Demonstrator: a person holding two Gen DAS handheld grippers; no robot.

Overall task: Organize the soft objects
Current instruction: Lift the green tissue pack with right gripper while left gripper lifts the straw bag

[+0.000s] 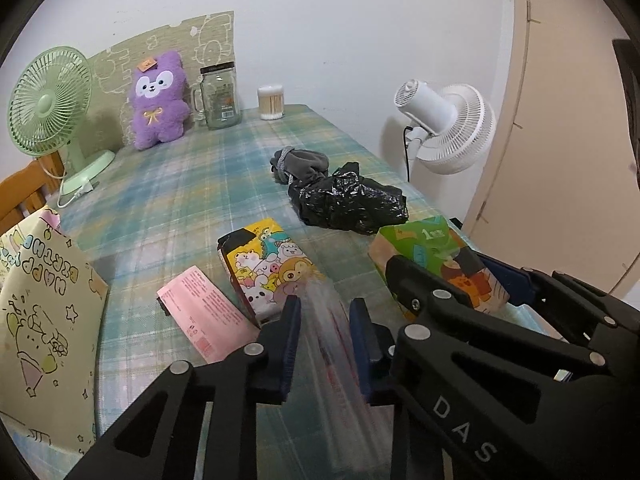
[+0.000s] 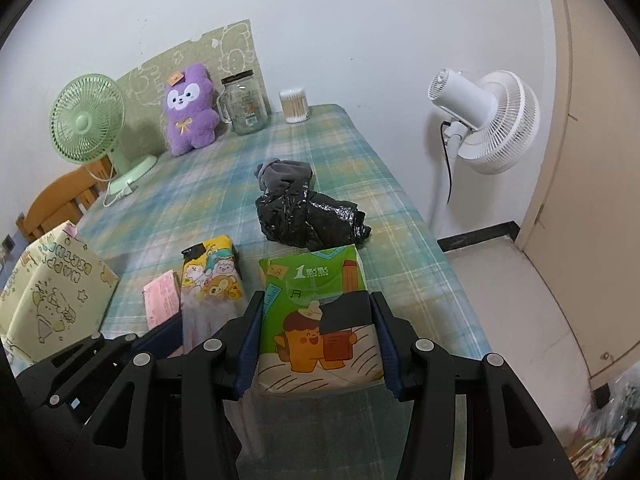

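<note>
**Both tongs on tissue packs at the near edge**

I'm working over a tabletop under a plaid cloth, set against a white wall, with a plush, a jar and a green fan along the far edge at 11 to 12 o'clock. A black bag and a grey cloth lie mid-table at 12 o'clock, touching each other.

The step in hand, as I judge it, is lifting two tissue packs to tidy them away. To do it well I'd raise both packs straight up before carrying them, and keep the squeeze light, since soft packs buckle and slip. I'd also mind the pink slip lying against the left pack, which could drag along.

The left tongs are nearly closed, pinching the clear plastic tail of the cartoon pack; the pack's body lies beyond the tips at 12 o'clock on the cloth. No earlier view bears on it, so I say only that the grip looks thin and on the wrapper alone.

The right tongs stand about half open, both pads pressed to the sides of the green pack, which sits between them at the near edge. A gift bag stands at 9 o'clock, perhaps the place for them.
</note>
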